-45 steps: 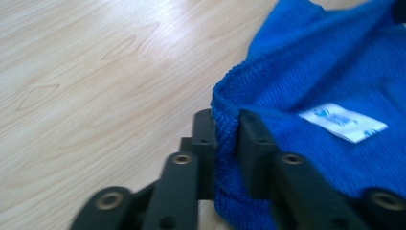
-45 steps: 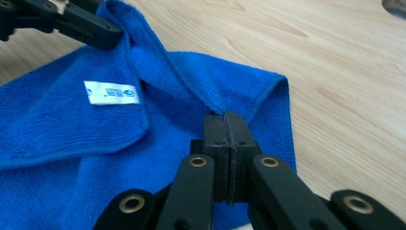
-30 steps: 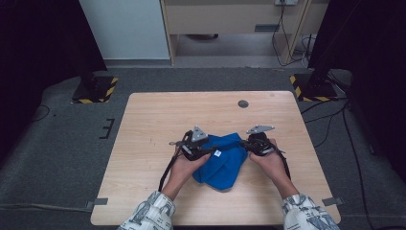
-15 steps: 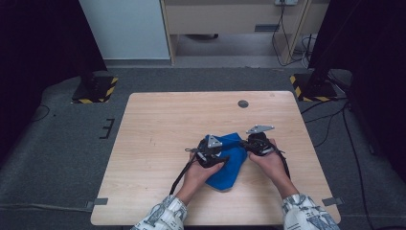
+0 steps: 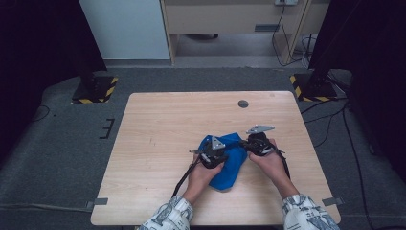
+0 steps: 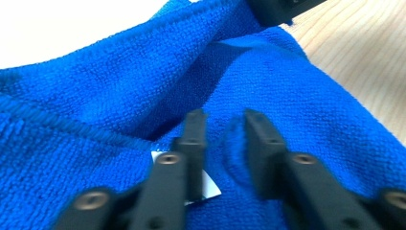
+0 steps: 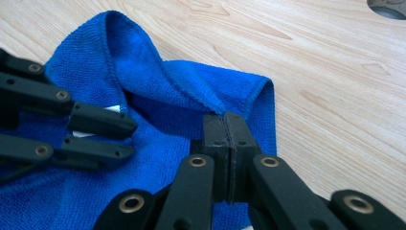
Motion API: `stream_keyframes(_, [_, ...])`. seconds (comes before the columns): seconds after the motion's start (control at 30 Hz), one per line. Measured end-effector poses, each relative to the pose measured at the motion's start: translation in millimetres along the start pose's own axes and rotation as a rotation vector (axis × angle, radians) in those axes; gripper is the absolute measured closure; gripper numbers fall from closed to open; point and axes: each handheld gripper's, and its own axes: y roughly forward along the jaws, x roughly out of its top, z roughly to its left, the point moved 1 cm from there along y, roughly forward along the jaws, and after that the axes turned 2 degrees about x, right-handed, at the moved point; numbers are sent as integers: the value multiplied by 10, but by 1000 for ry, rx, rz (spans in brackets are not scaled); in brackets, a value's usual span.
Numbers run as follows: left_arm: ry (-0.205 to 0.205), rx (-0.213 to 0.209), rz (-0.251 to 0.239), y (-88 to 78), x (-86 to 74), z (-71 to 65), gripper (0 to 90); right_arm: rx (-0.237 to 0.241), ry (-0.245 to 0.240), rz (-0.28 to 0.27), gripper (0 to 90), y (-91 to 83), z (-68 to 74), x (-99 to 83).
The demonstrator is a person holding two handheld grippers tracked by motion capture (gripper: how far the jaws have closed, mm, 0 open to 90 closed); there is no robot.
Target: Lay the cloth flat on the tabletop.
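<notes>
A crumpled blue cloth [image 5: 229,160] lies on the near right part of the wooden table [image 5: 158,143], its long axis running from the far edge, between the two grippers, toward the person, ending in a narrower tip. The right gripper [image 7: 225,125] has its fingers pressed tight together on a raised fold at the cloth's hem. The left gripper [image 6: 224,139] has just been closing its fingers, a ridge of cloth bunched between them beside a small white label [image 6: 207,184], though whether they pinch it yet is unclear.
</notes>
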Motion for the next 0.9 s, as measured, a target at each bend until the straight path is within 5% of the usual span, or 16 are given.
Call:
stream_keyframes(0.1, [-8, -16, -19, -62, 3, 23, 848, -7, 0, -2, 894, -14, -27, -1])
stream_keyframes(0.4, [-67, -32, -123, -364, 65, 164, 861, -16, 15, -9, 895, -43, -73, 20])
stream_keyframes(0.9, [-99, 88, -218, -880, 75, 664, 878, -38, 24, -42, 895, -153, -186, 102])
